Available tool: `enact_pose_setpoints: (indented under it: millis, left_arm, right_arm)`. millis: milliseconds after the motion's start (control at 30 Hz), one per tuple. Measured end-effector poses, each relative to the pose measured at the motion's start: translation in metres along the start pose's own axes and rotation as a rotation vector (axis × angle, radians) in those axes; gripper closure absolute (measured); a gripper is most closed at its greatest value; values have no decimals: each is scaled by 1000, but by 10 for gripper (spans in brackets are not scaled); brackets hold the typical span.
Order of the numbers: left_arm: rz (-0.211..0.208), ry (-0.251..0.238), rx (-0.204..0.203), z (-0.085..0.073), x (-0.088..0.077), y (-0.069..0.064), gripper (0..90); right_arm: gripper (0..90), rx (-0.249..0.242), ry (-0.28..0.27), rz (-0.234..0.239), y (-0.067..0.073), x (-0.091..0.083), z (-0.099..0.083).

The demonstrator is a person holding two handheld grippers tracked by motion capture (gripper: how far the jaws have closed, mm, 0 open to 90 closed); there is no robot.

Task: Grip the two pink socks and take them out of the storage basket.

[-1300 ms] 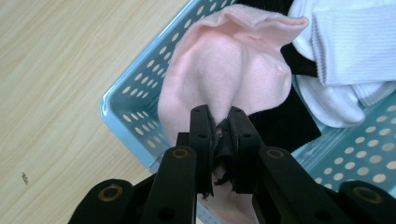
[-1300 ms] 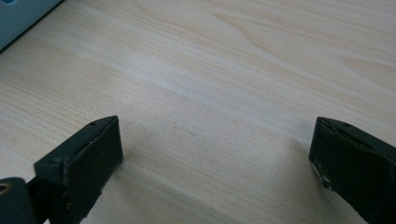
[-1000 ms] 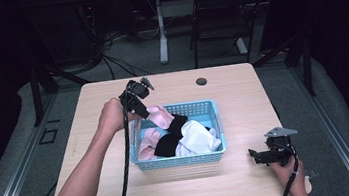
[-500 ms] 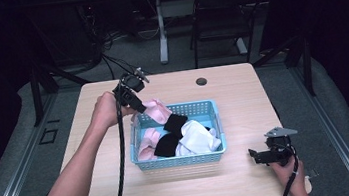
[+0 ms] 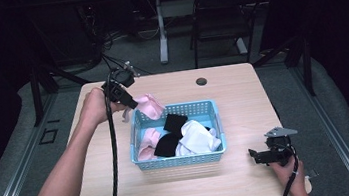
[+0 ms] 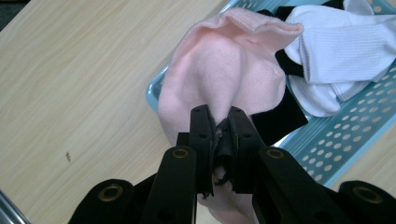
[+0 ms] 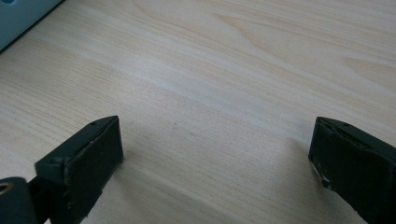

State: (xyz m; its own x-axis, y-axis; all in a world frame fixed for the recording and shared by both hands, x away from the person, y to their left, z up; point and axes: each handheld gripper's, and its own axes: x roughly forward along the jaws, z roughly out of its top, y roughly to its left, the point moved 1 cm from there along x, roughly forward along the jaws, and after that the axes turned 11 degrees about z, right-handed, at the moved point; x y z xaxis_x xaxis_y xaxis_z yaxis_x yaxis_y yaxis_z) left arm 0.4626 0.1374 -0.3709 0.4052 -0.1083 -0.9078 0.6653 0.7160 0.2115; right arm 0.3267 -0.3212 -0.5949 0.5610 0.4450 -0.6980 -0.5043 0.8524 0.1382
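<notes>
A light blue perforated basket (image 5: 211, 109) stands mid-table holding pink, black and white socks. My left gripper (image 5: 132, 103) is shut on a pink sock (image 5: 149, 106) and holds it in the air above the basket's far left corner. In the left gripper view the pink sock (image 6: 224, 74) bulges out past the closed jaws, with the basket (image 6: 327, 154) and a white sock (image 6: 336, 51) beyond. My right gripper (image 5: 256, 156) rests low near the table's front right, open; in the right gripper view its jaws stand wide apart over bare wood (image 7: 215, 93).
A small black round disc (image 5: 201, 81) lies on the far side of the wooden table (image 5: 241, 84). A black cable (image 5: 113, 161) trails from the left gripper along the forearm. A chair (image 5: 216, 27) and desk legs stand beyond the table.
The left gripper has lifted the pink sock up out of the basket and carried it toward the far left corner. The right gripper has stayed put.
</notes>
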Motion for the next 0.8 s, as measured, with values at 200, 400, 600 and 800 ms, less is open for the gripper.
enact_pose_setpoints:
  millis: [200, 400, 600, 800]
  left_arm:
    - [11, -11, -34, -12, -9, 14, 824]
    - [27, -3, -53, -26, -15, 25, 823]
    - [44, 5, -94, -45, -21, 40, 824]
    - [54, 35, -142, -65, -13, 54, 825]
  right_arm:
    - [23, 0, 0, 0, 0, 0, 0]
    - [24, 0, -1, 0, 0, 0, 0]
    - [24, 0, -2, -2, 0, 0, 0]
    - [24, 1, -5, 1, 0, 0, 0]
